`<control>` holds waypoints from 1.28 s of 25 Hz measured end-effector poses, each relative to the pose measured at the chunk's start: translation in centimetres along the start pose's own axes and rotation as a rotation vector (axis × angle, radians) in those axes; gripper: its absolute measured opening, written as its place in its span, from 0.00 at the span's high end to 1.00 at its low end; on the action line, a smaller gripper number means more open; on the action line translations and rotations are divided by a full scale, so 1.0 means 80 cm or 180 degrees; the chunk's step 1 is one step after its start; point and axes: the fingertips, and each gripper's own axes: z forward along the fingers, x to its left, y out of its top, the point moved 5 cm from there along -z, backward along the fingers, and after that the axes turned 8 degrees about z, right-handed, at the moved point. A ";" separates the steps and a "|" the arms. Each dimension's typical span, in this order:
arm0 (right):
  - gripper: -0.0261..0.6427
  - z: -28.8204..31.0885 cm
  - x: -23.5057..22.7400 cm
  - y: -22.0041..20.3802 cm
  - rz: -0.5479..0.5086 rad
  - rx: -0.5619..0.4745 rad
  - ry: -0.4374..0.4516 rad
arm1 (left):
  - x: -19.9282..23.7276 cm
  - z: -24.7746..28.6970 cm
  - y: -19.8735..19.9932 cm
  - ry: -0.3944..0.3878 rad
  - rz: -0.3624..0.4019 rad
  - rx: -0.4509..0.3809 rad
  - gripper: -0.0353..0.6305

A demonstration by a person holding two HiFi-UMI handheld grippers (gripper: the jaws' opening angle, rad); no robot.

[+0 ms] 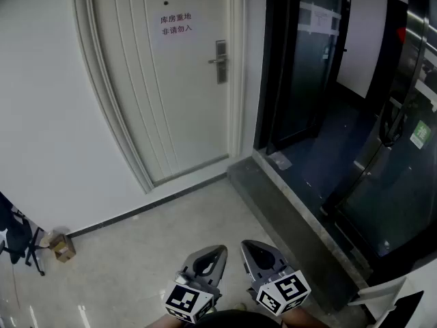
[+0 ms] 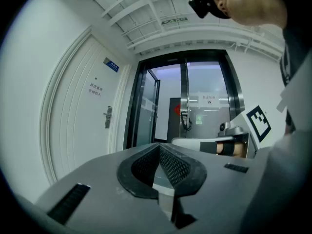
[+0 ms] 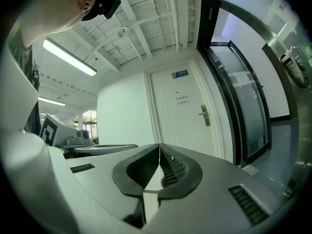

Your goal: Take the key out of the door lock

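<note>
The door lock (image 1: 220, 61), one handle plate on the single white door (image 1: 171, 101), sits at twelve o'clock, well apart from both tools; any key in it is too small to make out. The left tool (image 1: 210, 258) and the right tool (image 1: 254, 253), two in all, have their jaws pressed together on nothing. One paper notice (image 1: 176, 24) hangs at ten o'clock from the lock. One cardboard box (image 1: 63, 247) lies on the floor (image 1: 136, 265) at nine o'clock from the tools.
</note>
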 end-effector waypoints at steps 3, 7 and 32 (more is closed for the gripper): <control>0.94 -0.006 -0.011 0.006 0.0030 -0.0053 0.0007 | -0.005 0.008 0.003 0.0010 0.0024 -0.0023 0.94; 0.94 -0.016 -0.027 0.014 0.0098 -0.0119 0.0016 | -0.013 0.018 0.007 0.0043 0.0023 -0.0031 0.94; 0.94 0.154 -0.141 0.041 0.0090 -0.0129 -0.0091 | 0.143 0.173 -0.006 -0.0027 0.0049 -0.0063 0.94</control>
